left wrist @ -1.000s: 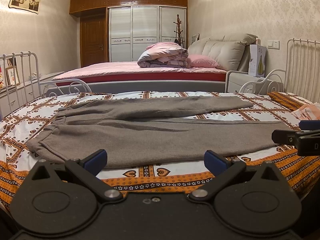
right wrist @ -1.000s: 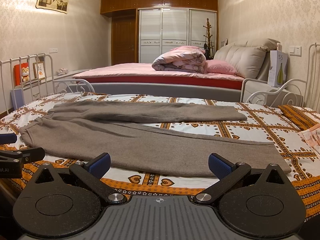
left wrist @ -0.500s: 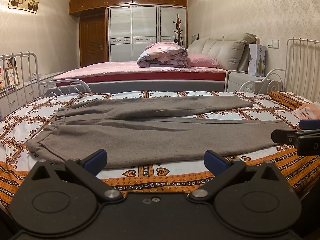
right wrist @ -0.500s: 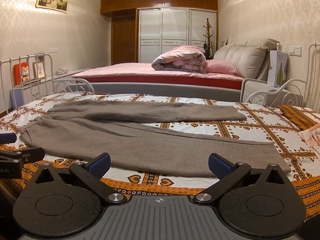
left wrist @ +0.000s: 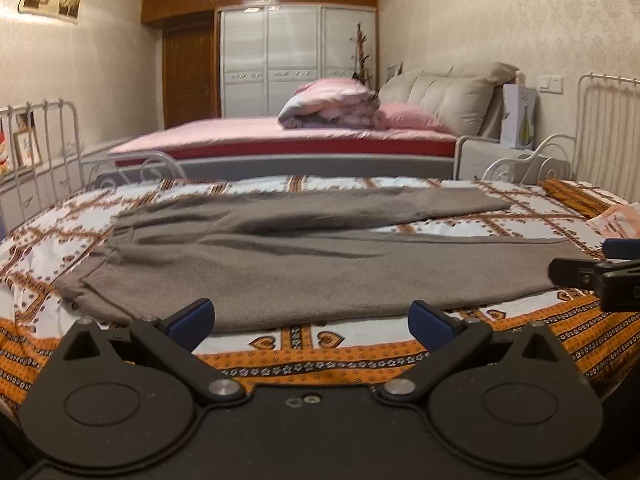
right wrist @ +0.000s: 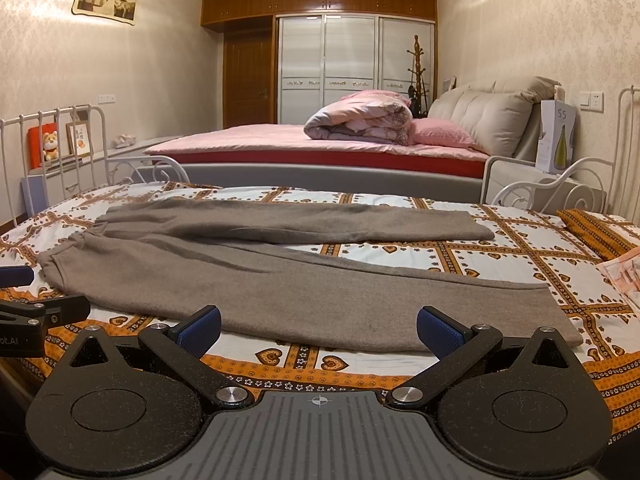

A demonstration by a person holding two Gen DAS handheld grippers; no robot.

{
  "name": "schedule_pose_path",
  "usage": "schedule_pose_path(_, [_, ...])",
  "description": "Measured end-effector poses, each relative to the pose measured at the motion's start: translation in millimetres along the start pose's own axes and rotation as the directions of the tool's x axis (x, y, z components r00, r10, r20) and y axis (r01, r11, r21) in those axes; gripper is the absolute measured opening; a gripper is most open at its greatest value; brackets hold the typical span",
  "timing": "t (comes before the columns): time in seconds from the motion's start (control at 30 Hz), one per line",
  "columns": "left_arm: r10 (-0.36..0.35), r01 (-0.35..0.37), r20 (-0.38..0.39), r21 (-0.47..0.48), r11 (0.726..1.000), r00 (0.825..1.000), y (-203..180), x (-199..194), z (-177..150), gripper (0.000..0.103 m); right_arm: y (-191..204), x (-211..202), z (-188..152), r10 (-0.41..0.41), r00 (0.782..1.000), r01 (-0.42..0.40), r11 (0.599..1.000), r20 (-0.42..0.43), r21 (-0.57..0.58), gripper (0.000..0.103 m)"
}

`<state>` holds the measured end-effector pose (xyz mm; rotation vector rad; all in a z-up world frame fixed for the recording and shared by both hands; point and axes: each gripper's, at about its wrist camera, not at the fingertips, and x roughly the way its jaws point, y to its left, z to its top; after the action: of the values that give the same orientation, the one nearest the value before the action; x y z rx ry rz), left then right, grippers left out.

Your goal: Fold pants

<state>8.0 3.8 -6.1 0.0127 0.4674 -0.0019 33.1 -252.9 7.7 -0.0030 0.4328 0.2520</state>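
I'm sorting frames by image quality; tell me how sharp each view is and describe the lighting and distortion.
Left wrist view: soft with motion blur, the wardrobe and pants smeared. Right wrist view: crisp, the weave of the pants readable. Both: warm indoor light, bright patches on the upper wall, fisheye bending of the bed rails, dark corners.

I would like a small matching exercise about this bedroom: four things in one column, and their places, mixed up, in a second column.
Things:
1. grey pants
2. rolled pink quilt
3. toy bear
4. coat stand

Places:
A. on the far pink bed
B. flat on the patterned bedspread
C. beside the white wardrobe
D. on the shelf behind the white rail

Pairs: 1-B, 2-A, 3-D, 4-C
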Motion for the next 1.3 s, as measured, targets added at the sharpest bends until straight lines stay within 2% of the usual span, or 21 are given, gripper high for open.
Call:
schedule_pose_path(0.13, [0.040,-0.039,0.004,-0.083,0.996,0.999,30.6,5.5,18.0,0.097,-9.0,0.3,10.0,0.045,0.999,-0.045,0.998,0.010,0.038,0.103])
schedule_pose_path(0.27, [0.060,-0.057,0.021,-0.140,0.988,0.998,79.4,26.9,46.5,0.097,-15.2,18.3,35.3,0.101,0.995,-0.100,0.995,0.012,-0.006,0.103])
schedule_pose_path(0.4, [0.111,-0.112,-0.017,-0.105,0.988,0.994,122.4,62.6,72.8,0.097,-19.7,59.1,69.3,0.155,0.988,-0.155,0.988,0.019,-0.020,0.103])
schedule_pose_path(0.47, [0.092,-0.096,-0.039,-0.127,0.987,0.995,146.2,83.9,82.1,0.097,-17.1,85.8,86.5,0.170,0.985,-0.170,0.985,0.023,-0.029,0.103])
schedule_pose_path(0.57, [0.142,-0.152,-0.075,-0.146,0.978,0.987,179.0,118.8,95.6,0.089,-3.7,141.7,110.3,0.215,0.976,-0.217,0.975,-0.038,-0.057,0.103])
schedule_pose_path(0.63, [0.134,-0.148,-0.099,-0.149,0.978,0.986,203.0,147.5,106.9,0.084,7.1,176.1,120.3,0.245,0.968,-0.250,0.964,-0.059,-0.087,0.103])
schedule_pose_path(0.7, [0.159,-0.178,-0.132,-0.147,0.973,0.978,228.9,182.1,117.4,0.070,20.3,211.0,131.3,0.249,0.967,-0.255,0.957,-0.059,-0.140,0.103])
schedule_pose_path(0.73, [0.163,-0.185,-0.147,-0.150,0.971,0.976,240.4,198.0,121.1,0.067,26.7,232.2,138.2,0.255,0.965,-0.262,0.952,-0.063,-0.157,0.103])
schedule_pose_path(0.8, [0.150,-0.179,-0.170,-0.175,0.968,0.974,265.0,230.2,126.0,0.054,39.4,275.1,151.3,0.277,0.957,-0.288,0.942,-0.087,-0.170,0.103])
schedule_pose_path(0.97, [0.131,-0.175,-0.245,-0.170,0.970,0.961,308.3,313.1,121.3,0.050,77.8,378.5,177.6,0.333,0.933,-0.356,0.908,-0.136,-0.220,0.103])
schedule_pose_path(1.03, [0.154,-0.195,-0.285,-0.120,0.974,0.946,316.1,341.1,114.6,0.047,95.8,419.4,183.5,0.353,0.920,-0.386,0.889,-0.168,-0.246,0.083])
schedule_pose_path(1.07, [0.163,-0.202,-0.293,-0.108,0.973,0.942,319.3,350.4,112.4,0.049,103.9,440.8,184.7,0.353,0.915,-0.395,0.882,-0.193,-0.257,0.080])
schedule_pose_path(1.2, [0.146,-0.185,-0.299,-0.108,0.977,0.943,333.3,373.5,116.1,0.049,118.1,506.7,181.5,0.347,0.905,-0.411,0.864,-0.247,-0.291,0.079])
schedule_pose_path(1.3, [0.124,-0.166,-0.307,-0.117,0.979,0.944,338.5,384.8,121.6,0.049,118.8,533.9,174.2,0.338,0.900,-0.417,0.853,-0.275,-0.315,0.079])
